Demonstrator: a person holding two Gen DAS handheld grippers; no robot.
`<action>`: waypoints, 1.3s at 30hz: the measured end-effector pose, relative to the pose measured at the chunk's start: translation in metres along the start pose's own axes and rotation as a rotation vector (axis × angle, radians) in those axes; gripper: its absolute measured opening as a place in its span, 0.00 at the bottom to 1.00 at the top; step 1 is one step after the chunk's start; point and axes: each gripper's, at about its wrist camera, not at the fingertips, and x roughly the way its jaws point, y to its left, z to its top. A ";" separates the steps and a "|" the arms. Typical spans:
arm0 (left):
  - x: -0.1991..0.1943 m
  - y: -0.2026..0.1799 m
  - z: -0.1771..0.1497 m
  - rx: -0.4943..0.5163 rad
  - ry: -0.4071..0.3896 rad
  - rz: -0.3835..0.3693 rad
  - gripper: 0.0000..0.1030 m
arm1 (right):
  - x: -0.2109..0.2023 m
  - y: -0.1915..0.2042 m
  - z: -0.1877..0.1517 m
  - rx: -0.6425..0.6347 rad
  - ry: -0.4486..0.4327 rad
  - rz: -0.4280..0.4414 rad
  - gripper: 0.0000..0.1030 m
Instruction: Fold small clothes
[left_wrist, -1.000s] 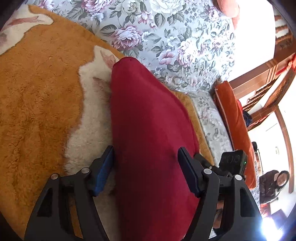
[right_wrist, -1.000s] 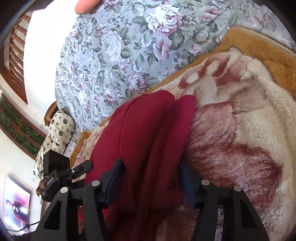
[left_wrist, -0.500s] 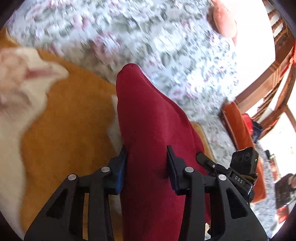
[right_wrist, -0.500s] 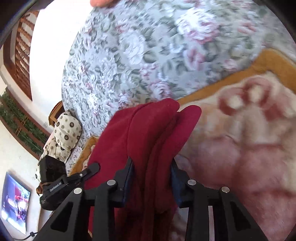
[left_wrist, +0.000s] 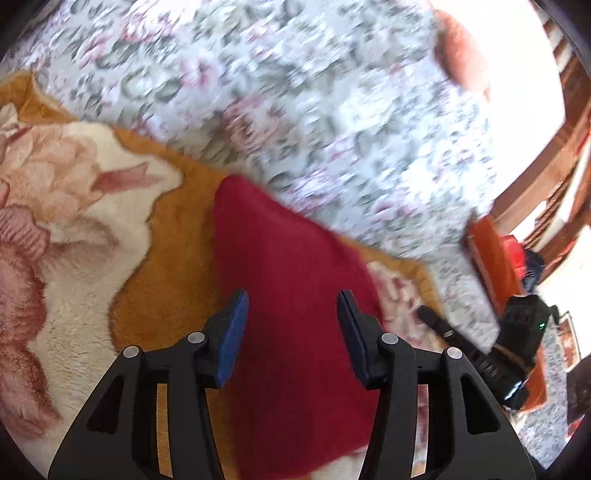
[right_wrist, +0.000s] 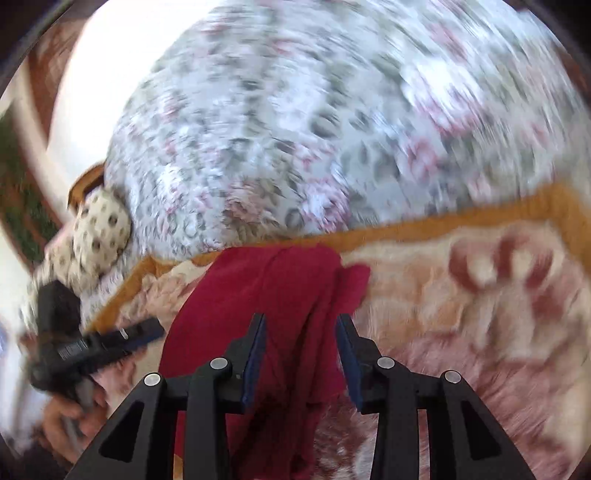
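Observation:
A dark red garment (left_wrist: 295, 302) lies folded on the fluffy orange and cream blanket (left_wrist: 81, 206). My left gripper (left_wrist: 291, 306) is open, its blue pads (left_wrist: 232, 332) apart on either side of the cloth. In the right wrist view the same red garment (right_wrist: 280, 295) lies in folds, with a flap sticking out to the right. My right gripper (right_wrist: 300, 328) is open over its near part, pads not pressing the cloth. Each gripper shows in the other's view: the right gripper (left_wrist: 480, 354) and the left gripper (right_wrist: 92, 343).
A floral sheet (left_wrist: 314, 110) covers the bed beyond the blanket. An orange cushion (left_wrist: 495, 266) lies at the right. A spotted pillow (right_wrist: 96, 232) lies at the left in the right wrist view. Both views are motion-blurred.
Both grippers were shut on the red garment half a second ago and have opened. The garment has dropped onto the blanket and both cameras have pulled back.

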 end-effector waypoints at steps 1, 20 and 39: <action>-0.001 -0.006 -0.003 0.017 -0.007 -0.020 0.47 | 0.004 0.010 0.002 -0.072 0.020 0.013 0.36; 0.051 -0.057 -0.043 0.181 0.189 0.214 0.69 | 0.018 0.028 -0.031 -0.154 0.202 -0.127 0.37; -0.031 -0.090 -0.183 0.357 0.129 0.657 0.91 | -0.108 0.086 -0.144 -0.060 -0.008 -0.321 0.40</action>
